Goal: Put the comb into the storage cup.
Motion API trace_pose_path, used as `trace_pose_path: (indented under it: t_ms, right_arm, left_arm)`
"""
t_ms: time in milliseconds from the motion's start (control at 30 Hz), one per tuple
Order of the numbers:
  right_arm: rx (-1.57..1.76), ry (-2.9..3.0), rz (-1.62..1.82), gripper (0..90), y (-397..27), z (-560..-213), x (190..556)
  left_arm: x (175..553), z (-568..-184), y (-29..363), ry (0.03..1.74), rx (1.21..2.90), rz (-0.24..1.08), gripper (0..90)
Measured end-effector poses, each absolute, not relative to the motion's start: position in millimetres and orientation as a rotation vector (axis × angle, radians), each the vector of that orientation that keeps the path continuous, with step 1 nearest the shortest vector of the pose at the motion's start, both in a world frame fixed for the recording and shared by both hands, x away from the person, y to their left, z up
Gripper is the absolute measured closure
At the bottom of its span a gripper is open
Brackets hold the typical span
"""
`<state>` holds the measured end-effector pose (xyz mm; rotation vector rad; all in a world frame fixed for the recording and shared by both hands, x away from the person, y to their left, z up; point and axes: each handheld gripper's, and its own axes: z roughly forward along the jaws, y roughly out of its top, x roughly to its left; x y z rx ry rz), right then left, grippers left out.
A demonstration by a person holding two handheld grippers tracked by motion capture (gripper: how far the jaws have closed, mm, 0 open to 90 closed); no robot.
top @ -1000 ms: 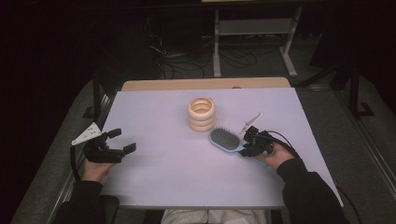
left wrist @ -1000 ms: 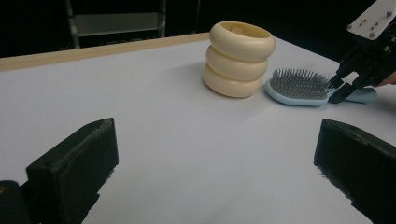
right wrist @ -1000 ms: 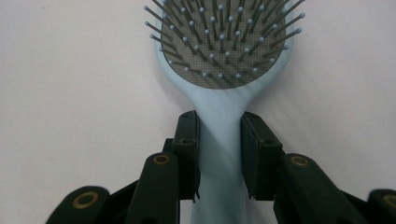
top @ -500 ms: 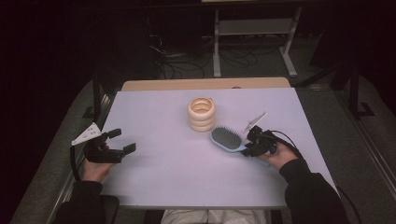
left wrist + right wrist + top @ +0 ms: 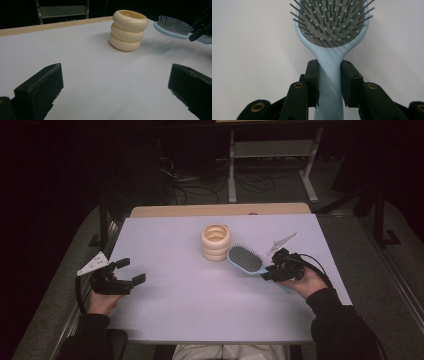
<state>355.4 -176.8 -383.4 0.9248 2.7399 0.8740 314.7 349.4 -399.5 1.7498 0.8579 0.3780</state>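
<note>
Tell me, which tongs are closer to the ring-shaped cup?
Right. The right tongs hold the hairbrush just beside the cup; the left tongs sit open, farther off.

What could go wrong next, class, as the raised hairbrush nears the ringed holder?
1. The right tool clamps the hairbrush by its handle alone, so the heavier bristled head could tip or twist.
2. The brush head hangs close beside the cream holder; a sideways swing could knock it over.
3. The left tool rests open and apart, too far to steady the holder.
</note>
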Motion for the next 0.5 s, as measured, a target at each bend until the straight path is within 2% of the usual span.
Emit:
trace_pose_path:
  t_ms: [500]
  right_arm:
    - [0.895,2.697,0.900,68.5,-179,-352,356]
  left_arm:
    - [314,-399,349,0.859,1.740,0.371,0.0]
